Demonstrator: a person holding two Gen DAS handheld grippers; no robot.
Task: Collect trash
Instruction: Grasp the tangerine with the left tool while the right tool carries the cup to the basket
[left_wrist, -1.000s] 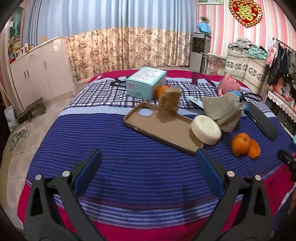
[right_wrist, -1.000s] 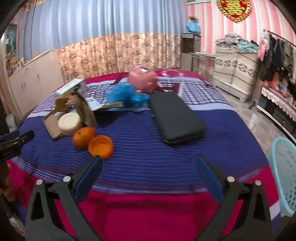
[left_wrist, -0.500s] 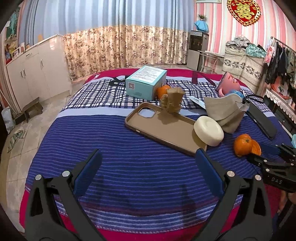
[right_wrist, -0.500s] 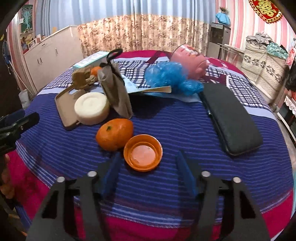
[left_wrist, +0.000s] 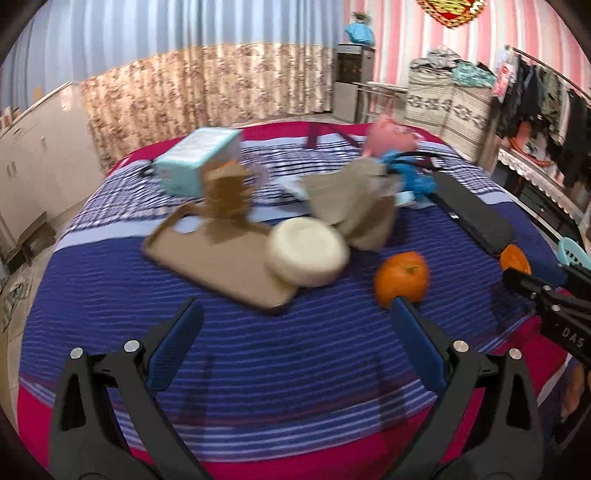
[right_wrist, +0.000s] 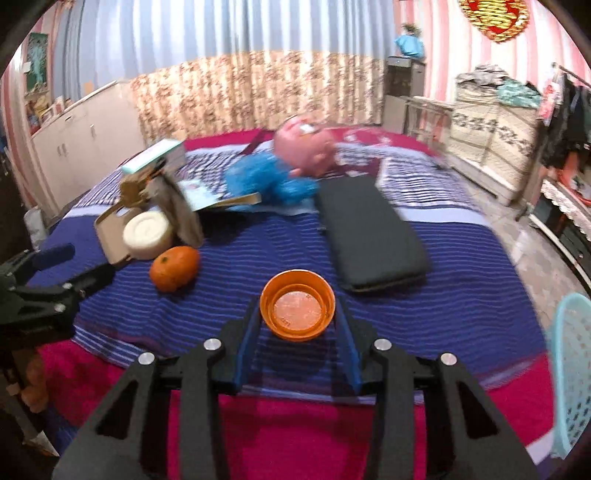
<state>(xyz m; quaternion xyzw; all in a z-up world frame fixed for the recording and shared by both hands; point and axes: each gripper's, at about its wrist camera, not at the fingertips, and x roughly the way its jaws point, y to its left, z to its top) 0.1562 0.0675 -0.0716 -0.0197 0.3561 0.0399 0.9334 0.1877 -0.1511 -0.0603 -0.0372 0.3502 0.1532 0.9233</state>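
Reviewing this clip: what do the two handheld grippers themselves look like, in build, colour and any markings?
Both are the same design. The left gripper and right gripper each have two black, angular plastic fingers with triangular cut-outs, silver round bolt heads at the joints, and flat blue pads lining the inner faces. Seen from the left wrist view, the right gripper's black body carries white lettering reading "DAS". No cables or sleeves are visible.

Both tools share one build. The right gripper (right_wrist: 297, 325) has two black plastic arms, each with triangular cut-outs, and silver round screw heads sit along their tops. Blue flat pads (right_wrist: 246, 343) line the inner faces of its fingers. The left gripper (left_wrist: 293, 345) looks the same: black cut-out arms, silver screws, blue pads (left_wrist: 173, 349). White letters "DAS" mark one black arm's side.
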